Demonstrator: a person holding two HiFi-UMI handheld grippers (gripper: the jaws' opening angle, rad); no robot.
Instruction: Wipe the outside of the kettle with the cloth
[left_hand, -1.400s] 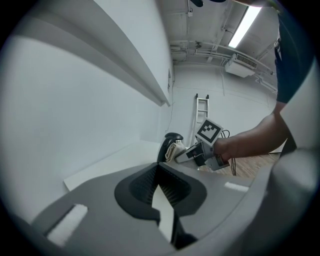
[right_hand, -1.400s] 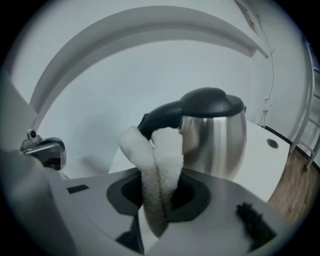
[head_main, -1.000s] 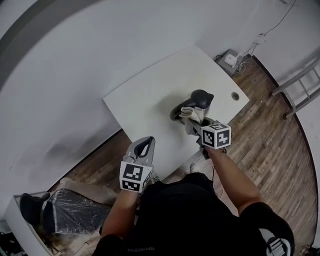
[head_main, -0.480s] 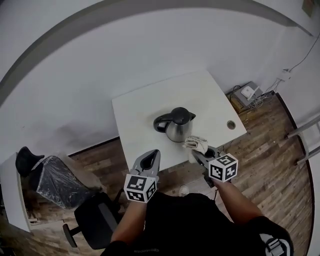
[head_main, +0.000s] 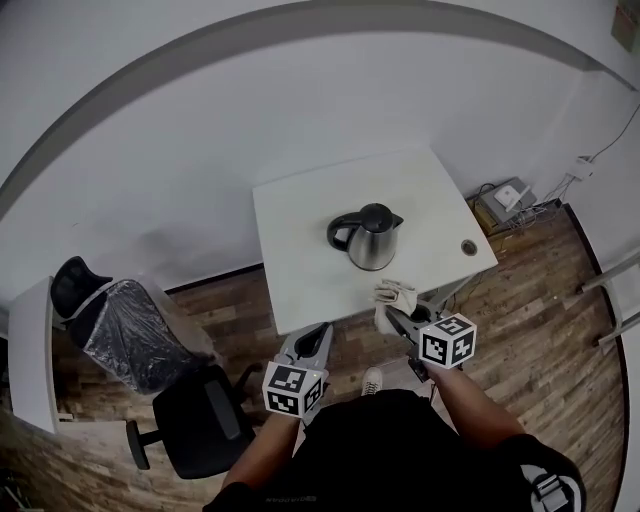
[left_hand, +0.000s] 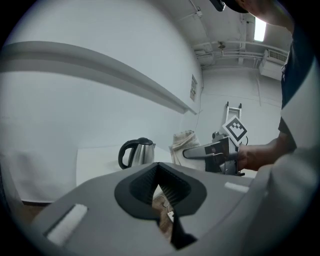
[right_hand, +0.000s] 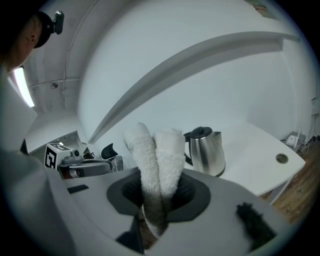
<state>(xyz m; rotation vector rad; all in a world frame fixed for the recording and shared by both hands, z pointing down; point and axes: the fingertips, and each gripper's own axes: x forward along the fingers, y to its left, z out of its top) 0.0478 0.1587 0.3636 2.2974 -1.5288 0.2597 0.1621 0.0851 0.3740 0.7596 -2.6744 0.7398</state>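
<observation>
A steel kettle (head_main: 367, 238) with a black lid and handle stands upright on the white table (head_main: 300, 220). My right gripper (head_main: 393, 313) is shut on the folded white cloth (head_main: 393, 296), which it holds off the table's near edge, apart from the kettle. In the right gripper view the cloth (right_hand: 158, 150) sticks up between the jaws, with the kettle (right_hand: 205, 151) beyond it. My left gripper (head_main: 319, 334) hangs lower left over the floor, jaws together and nothing in them. The left gripper view shows the kettle (left_hand: 136, 152) and the cloth (left_hand: 182, 144) ahead.
A round cable hole (head_main: 468, 247) sits near the table's right end. A black office chair (head_main: 198, 423) and a plastic-wrapped chair (head_main: 120, 330) stand on the wood floor at left. A box with cables (head_main: 505, 196) and a ladder (head_main: 618, 290) are at right.
The cloth was against the kettle a second ago; it has come away with the right gripper. Both grippers have drawn back off the table and the view has pulled away.
</observation>
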